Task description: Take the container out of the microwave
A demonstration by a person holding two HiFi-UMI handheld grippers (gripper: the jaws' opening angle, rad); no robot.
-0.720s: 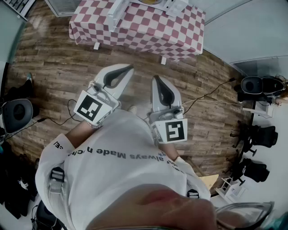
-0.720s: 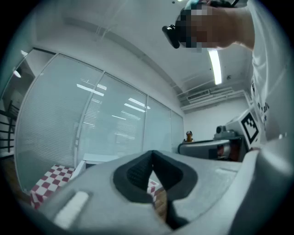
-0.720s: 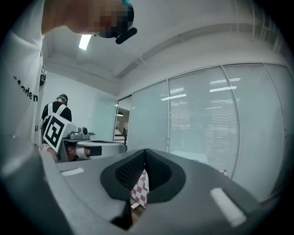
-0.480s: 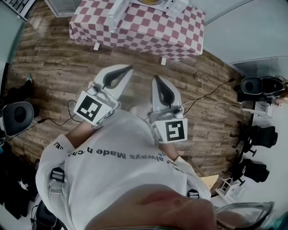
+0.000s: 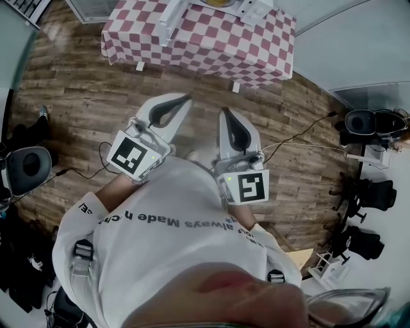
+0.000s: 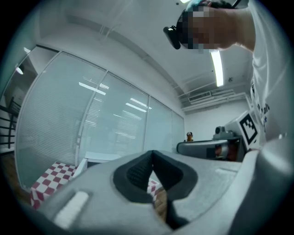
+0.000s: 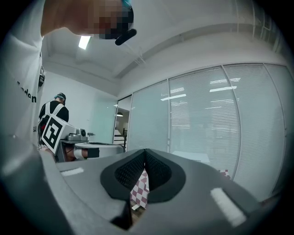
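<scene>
From the head view, a person in a white sweatshirt (image 5: pixel 173 237) holds the left hand-held gripper (image 5: pixel 186 99) and the right hand-held gripper (image 5: pixel 223 113) side by side in front of the chest, both over the wooden floor (image 5: pixel 83 83) and pointing toward the far counter (image 5: pixel 211 41). The counter is draped in a red-and-white checked cloth and stands well apart from both tips. A white box-shaped appliance (image 5: pixel 174 14) sits at the counter's far edge, cut off by the frame. The container cannot be made out. Office chairs (image 5: pixel 368 192) stand at the right, and a cable (image 5: pixel 301 144) trails across the floor. In the left gripper view, the two dark pads (image 6: pixel 138 172) meet at their tips with nothing between them, so the jaws are together and empty. Beyond them, the checked counter (image 6: pixel 48 181) carries the white appliance (image 6: pixel 92 158) before a glass wall with blinds (image 6: pixel 92 114). In the right gripper view, the jaws are likewise closed tip to tip and empty. The checked cloth (image 7: pixel 140 188) shows through the gap below the pads, and another person (image 7: pixel 56 110) stands far off at the left.
</scene>
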